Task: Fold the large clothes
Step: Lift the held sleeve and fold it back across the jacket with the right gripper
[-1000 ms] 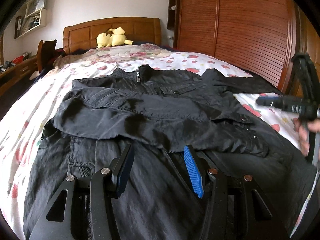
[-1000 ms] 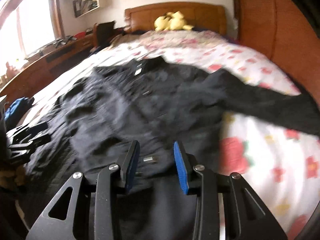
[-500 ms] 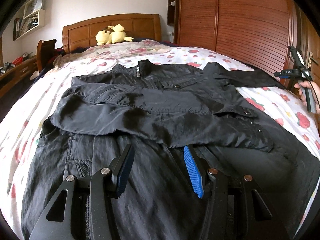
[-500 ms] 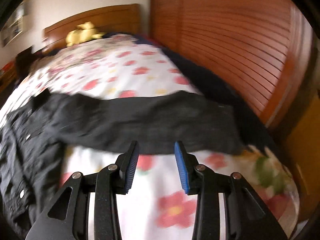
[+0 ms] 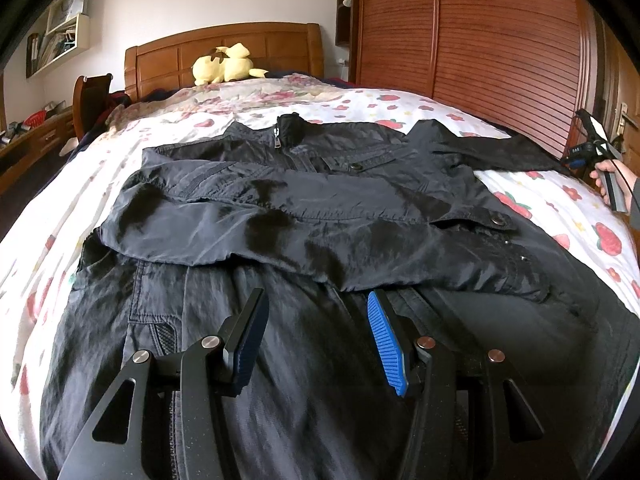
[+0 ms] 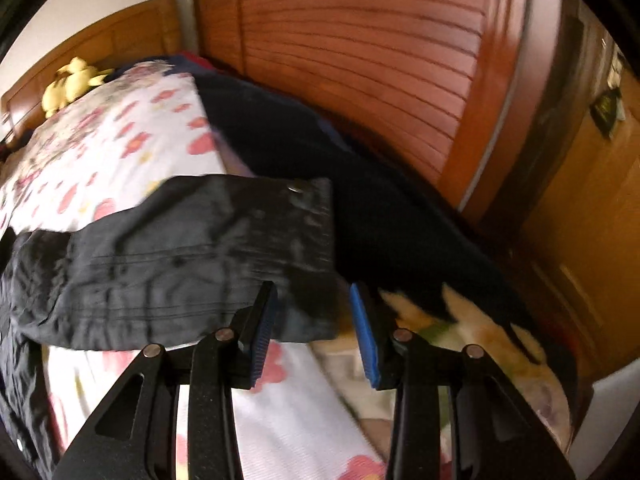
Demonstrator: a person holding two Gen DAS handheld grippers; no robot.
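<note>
On the bed (image 5: 400, 100), covered with a white sheet printed with red flowers, a black jacket (image 5: 304, 216) is lying front up, collar and zipper pull toward the wooden headboard (image 5: 224, 50). One sleeve is lying folded across the chest, its buttoned cuff (image 5: 494, 222) resting near the jacket's far side as seen from the left wrist camera. The other sleeve (image 6: 192, 252) is stretching out sideways over the sheet toward the slatted wooden wardrobe (image 5: 500, 40). The left tongs (image 5: 316, 340) are hovering over the lower body of the jacket, spread about halfway, with blue ribbed pads facing each other and no fabric pinched between them; only the jacket surface is showing through the gap. The right tongs (image 6: 312, 332) are pointing down at the outstretched sleeve's cuff end, where a metal snap (image 6: 295, 189) is showing; they are partly spread and pinching nothing, the cuff edge lying just beyond and between the tips, apart from the pads. The right view is blurred. In the left wrist view, the right tongs and the hand (image 5: 608, 176) gripping them are appearing at the far edge of the bed beside the sleeve end. A yellow plush toy (image 5: 226, 64) is sitting against the headboard, well apart from the jacket. A dark blanket (image 6: 360, 184) is lying along the bed edge beside the wardrobe.
</note>
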